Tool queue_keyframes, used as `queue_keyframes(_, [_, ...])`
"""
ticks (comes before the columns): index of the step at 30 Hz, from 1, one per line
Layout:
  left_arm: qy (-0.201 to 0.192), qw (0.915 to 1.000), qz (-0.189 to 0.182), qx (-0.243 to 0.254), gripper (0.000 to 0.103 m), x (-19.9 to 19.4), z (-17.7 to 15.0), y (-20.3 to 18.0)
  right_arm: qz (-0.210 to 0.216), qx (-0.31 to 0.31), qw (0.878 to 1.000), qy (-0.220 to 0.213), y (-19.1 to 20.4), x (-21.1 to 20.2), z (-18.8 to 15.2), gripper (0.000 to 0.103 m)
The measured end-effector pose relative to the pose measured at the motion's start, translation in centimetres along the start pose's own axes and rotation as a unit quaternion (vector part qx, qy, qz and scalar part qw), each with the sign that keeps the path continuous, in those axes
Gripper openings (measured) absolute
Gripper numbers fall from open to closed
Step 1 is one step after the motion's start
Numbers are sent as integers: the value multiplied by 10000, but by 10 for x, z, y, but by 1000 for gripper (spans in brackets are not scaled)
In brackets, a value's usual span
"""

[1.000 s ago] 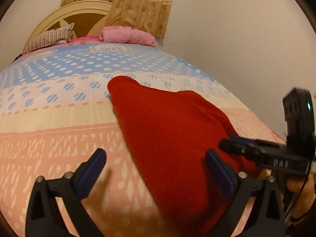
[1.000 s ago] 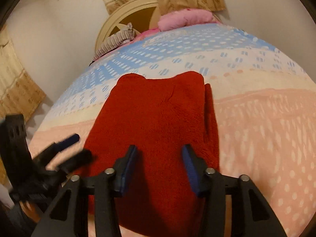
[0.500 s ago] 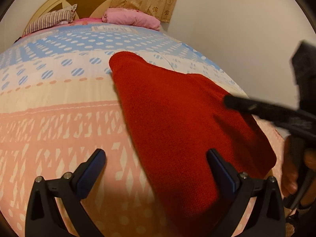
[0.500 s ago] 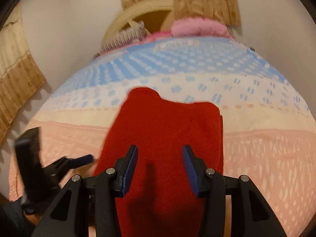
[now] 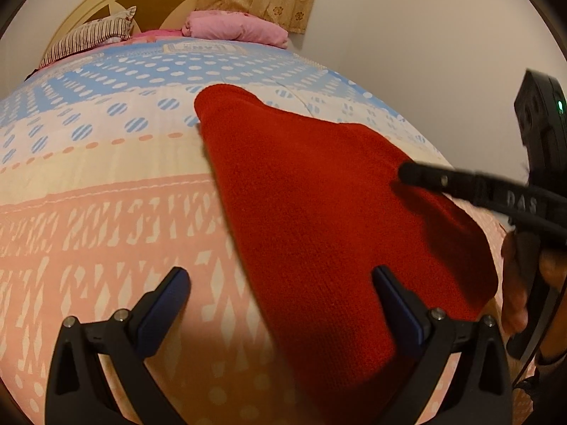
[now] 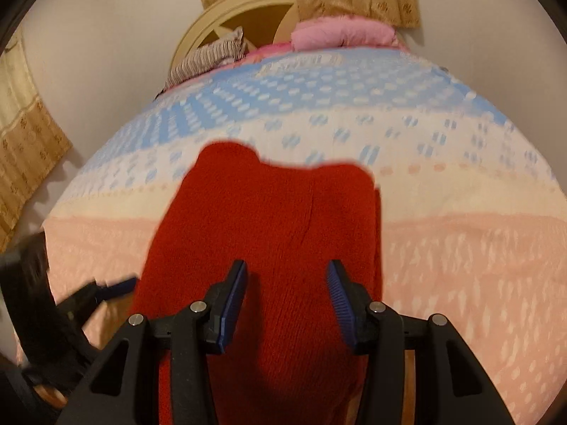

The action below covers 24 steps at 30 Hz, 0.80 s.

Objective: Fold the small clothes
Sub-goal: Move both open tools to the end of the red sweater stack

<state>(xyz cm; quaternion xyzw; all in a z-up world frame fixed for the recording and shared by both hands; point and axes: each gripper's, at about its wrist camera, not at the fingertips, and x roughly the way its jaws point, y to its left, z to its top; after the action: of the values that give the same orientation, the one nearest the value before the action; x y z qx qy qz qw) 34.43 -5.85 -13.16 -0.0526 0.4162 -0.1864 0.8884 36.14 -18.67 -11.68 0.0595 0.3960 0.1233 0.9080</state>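
Observation:
A red knitted garment lies folded lengthwise on the patterned bedspread, its near end at the bed's front edge. My left gripper hovers open and wide over the garment's left edge, one pad over the bedspread and one over the cloth. In the right wrist view the garment fills the middle. My right gripper hangs above its near part, partly open, with nothing pinched between the pads. The right gripper's finger reaches over the cloth's right side in the left wrist view.
At the head of the bed are a striped pillow, a pink bundle and a cream headboard. Curtains hang at the wall. A hand holds the right gripper's handle past the bed's edge.
The right gripper has drawn back and up a little, so the garment sits farther away in its view. Its finger now reaches over the cloth's right side. The jaws kept their width.

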Motion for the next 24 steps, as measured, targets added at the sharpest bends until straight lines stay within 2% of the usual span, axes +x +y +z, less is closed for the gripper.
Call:
queue_keyframes(1, [7, 10000, -8, -7, 103, 0, 0, 0, -147, -55, 9999, 46, 2, 3, 3, 48])
queue_keyframes(3, [13, 10000, -6, -4, 103, 0, 0, 1, -340, -129, 9983, 446, 0, 22, -3, 48])
queue_keyframes(5, [7, 10000, 5, 4, 103, 0, 0, 1, -350, -304, 9987, 217, 1, 21, -10, 49])
queue_keyframes(13, [46, 10000, -71, -43, 103, 2, 1, 3, -174, -346, 9989, 266, -4, 18, -9, 49])
queue_keyframes(18, [39, 10000, -80, -35, 103, 1, 1, 3, -108, -308, 9994, -103, -8, 14, -21, 50])
queue_keyframes(20, [37, 9999, -91, -45, 103, 1, 1, 4, -64, -262, 9996, -108, -9, 13, -20, 50])
queue_keyframes(22, [17, 9997, -194, -111, 103, 0, 1, 6, 104, -169, 9998, -81, -12, 8, -15, 50])
queue_keyframes(24, [-8, 9990, -373, -255, 103, -1, 1, 12, 347, 27, 9991, -249, -22, -1, -9, 50])
